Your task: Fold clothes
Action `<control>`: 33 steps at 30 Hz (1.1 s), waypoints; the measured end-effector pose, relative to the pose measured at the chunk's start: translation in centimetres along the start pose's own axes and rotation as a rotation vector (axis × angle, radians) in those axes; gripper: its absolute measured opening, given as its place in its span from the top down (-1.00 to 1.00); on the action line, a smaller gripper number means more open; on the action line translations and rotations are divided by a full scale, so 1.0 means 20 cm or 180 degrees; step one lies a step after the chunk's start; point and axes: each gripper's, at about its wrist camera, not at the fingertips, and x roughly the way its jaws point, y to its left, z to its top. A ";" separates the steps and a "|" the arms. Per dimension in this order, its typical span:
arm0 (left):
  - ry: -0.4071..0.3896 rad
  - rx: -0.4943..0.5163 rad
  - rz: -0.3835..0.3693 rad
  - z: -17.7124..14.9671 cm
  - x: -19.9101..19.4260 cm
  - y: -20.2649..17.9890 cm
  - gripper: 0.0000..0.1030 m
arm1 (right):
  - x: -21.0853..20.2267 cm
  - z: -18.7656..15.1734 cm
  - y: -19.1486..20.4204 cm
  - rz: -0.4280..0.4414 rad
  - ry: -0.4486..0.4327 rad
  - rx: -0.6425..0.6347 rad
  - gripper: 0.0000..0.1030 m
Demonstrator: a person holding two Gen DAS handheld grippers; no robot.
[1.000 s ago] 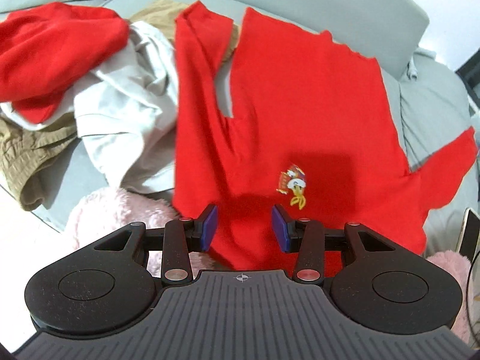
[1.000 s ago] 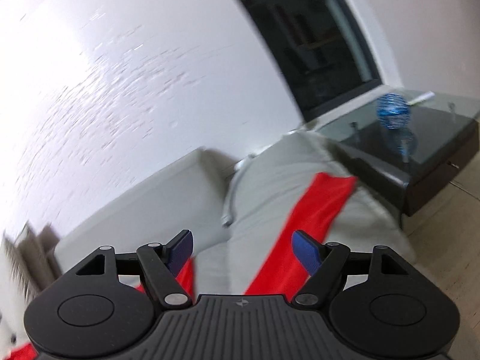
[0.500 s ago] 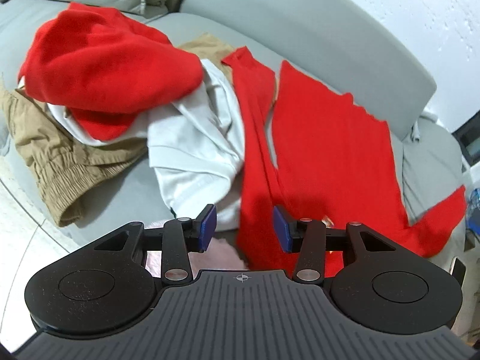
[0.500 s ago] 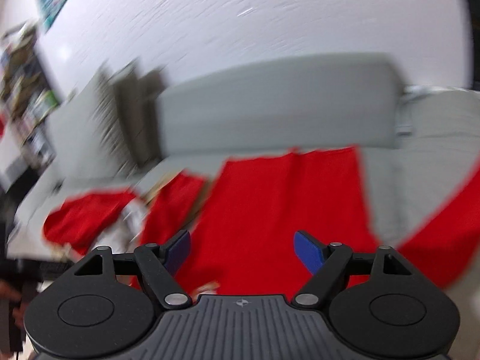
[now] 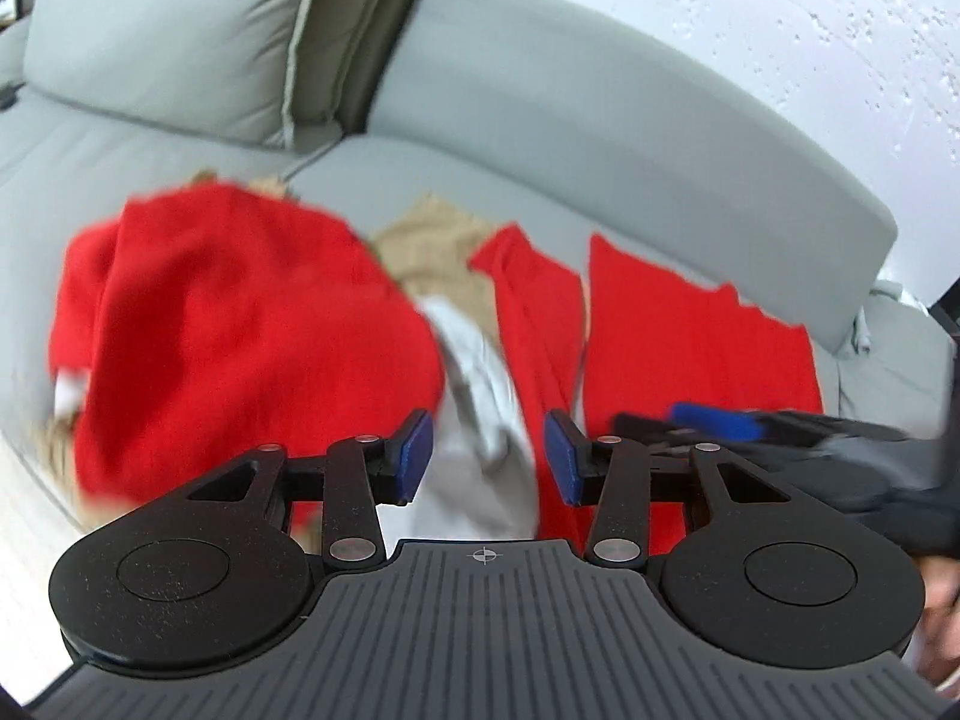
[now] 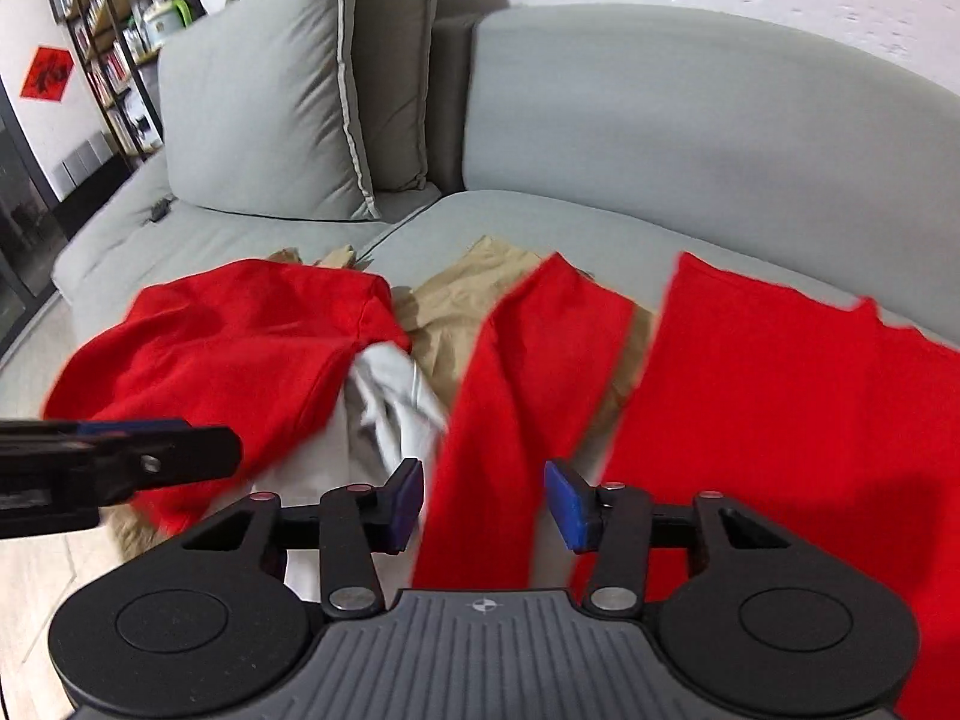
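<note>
A red long-sleeved shirt (image 6: 774, 372) lies spread flat on the grey sofa, one sleeve (image 6: 528, 372) stretched toward me; it also shows in the left wrist view (image 5: 690, 348). Left of it is a heap: a crumpled red garment (image 6: 240, 348) (image 5: 240, 336), a white garment (image 6: 390, 408) (image 5: 480, 396) and tan trousers (image 6: 474, 294) (image 5: 432, 252). My left gripper (image 5: 486, 459) is open and empty above the white garment. My right gripper (image 6: 483, 498) is open and empty above the red sleeve. Each gripper shows in the other's view, the right one (image 5: 720, 426) and the left one (image 6: 120, 462).
The grey sofa seat (image 6: 540, 222) has a curved backrest (image 6: 690, 108) and a large cushion (image 6: 258, 108) at the back left. A shelf with books (image 6: 114, 30) stands far left. Pale floor (image 5: 30, 516) runs along the sofa's front edge.
Both grippers have swung left, from the spread red shirt toward the heap. The right gripper turned from the wall down to the sofa. Both stayed open.
</note>
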 end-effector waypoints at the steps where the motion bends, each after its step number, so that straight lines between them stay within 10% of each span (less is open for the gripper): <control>1: 0.0007 -0.0010 0.0016 0.03 0.03 0.02 0.31 | 0.05 0.03 0.02 -0.0024 0.0005 -0.0038 0.15; 12: 0.0138 -0.0256 0.0048 0.14 0.15 0.22 0.32 | 0.54 0.23 0.14 -0.0304 0.0272 -0.0235 0.20; 13: 0.0145 -0.0238 0.0031 0.13 0.15 0.22 0.32 | 0.56 0.23 0.12 -0.0321 0.0303 -0.0236 0.33; 14: 0.0152 -0.0191 0.0006 0.13 0.16 0.22 0.32 | 0.56 0.24 0.09 -0.0316 0.0330 -0.0203 0.88; 15: 0.0157 -0.0155 -0.0024 0.13 0.16 0.21 0.32 | 0.55 0.25 0.05 -0.0316 0.0322 -0.0129 0.92; 21: 0.0271 0.0033 -0.0250 0.10 0.23 0.11 0.35 | 0.36 0.18 -0.47 -0.0717 0.0037 0.0961 0.92; 24: 0.0371 0.0151 -0.0344 0.06 0.28 0.00 0.34 | 0.36 0.03 -0.81 -0.0937 0.0497 0.1573 0.63; 33: 0.0450 0.0468 -0.0483 0.01 0.50 -0.28 0.27 | 0.11 -0.21 -0.93 -0.0733 0.0396 0.1518 0.36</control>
